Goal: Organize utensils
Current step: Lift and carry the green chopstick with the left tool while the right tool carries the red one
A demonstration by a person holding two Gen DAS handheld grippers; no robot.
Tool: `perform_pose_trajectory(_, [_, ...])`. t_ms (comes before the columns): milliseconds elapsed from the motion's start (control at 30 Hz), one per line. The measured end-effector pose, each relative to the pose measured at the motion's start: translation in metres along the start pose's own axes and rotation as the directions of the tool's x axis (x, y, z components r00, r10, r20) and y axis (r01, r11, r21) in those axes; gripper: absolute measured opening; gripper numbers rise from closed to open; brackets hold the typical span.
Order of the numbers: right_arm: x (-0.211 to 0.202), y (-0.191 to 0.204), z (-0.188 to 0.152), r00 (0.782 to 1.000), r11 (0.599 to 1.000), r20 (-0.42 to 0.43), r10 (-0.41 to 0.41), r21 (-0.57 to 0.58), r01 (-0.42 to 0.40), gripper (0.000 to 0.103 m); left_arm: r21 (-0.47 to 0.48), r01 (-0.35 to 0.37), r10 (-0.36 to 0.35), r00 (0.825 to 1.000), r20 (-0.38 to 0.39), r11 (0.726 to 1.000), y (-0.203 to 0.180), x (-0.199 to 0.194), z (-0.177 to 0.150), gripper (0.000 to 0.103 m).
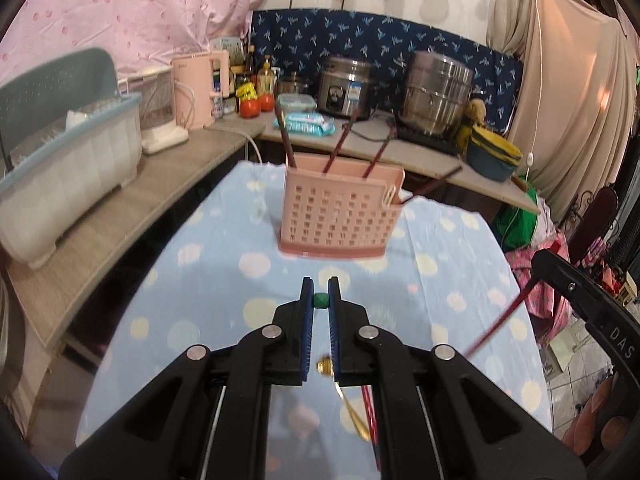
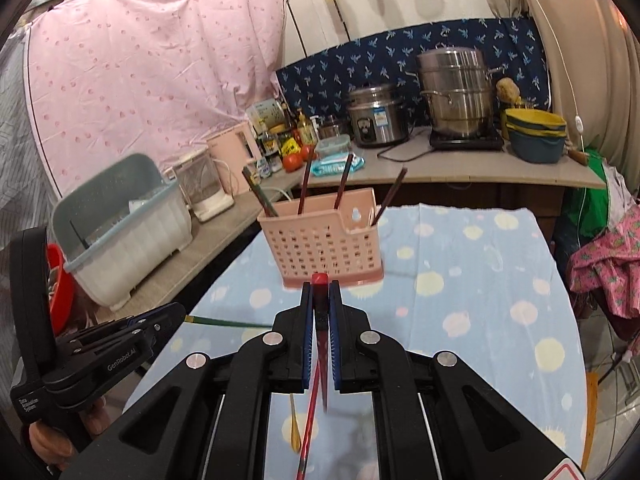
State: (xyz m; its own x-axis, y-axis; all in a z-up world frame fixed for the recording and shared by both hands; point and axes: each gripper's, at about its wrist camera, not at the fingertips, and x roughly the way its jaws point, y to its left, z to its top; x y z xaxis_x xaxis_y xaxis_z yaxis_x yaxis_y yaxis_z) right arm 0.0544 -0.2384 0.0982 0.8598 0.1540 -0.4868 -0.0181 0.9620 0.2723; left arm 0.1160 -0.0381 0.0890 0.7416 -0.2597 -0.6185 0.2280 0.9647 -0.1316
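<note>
We see our left gripper [image 1: 320, 300] pinching a green-ended chopstick [image 1: 320, 301], our right gripper [image 2: 320, 298] pinching a red chopstick [image 2: 320, 280]; the perforated pink caddy [image 2: 324, 246] holds dark chopsticks [image 2: 306, 180]

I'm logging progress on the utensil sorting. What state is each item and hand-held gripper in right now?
Left hand-held gripper: shut on a green-tipped utensil.
Right hand-held gripper: shut on a red chopstick.
Pink utensil basket: upright on the table, several chopsticks standing in it.
Gold spoon: lying on the tablecloth.
</note>
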Motion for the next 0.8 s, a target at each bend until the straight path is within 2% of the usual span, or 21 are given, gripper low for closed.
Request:
perform_pose_trajectory(267, [0.014,-0.005,0.037,0.998,1.0,0.058,0.002,-0.005,-0.002,0.007,0.011,0.012,-0.013,0.997,0.072,1.0,-0.008,0.007,0.048,0.007])
perform_pose_trajectory(400, [0.019,-0.006,0.055,0.996,1.0,0.081,0.027,0.01,-0.028,0.007,0.015,0.026,-0.028,0.994,0.106,1.0,-0.013,0.009,0.069,0.007])
perform_pose_trajectory(600, [0.026,-0.004,0.091,0.99,0.998,0.129,0.058,0.009,-0.059,0.007,0.018,0.044,-0.046,0.983,0.176,0.999,-0.019,0.006,0.106,0.007])
perform_pose_trajectory(800, [0.032,0.005,0.13,0.981,0.997,0.182,0.071,-0.029,-0.067,0.007,0.031,0.044,-0.051,0.966,0.255,0.999,-0.022,0.0,0.148,0.007])
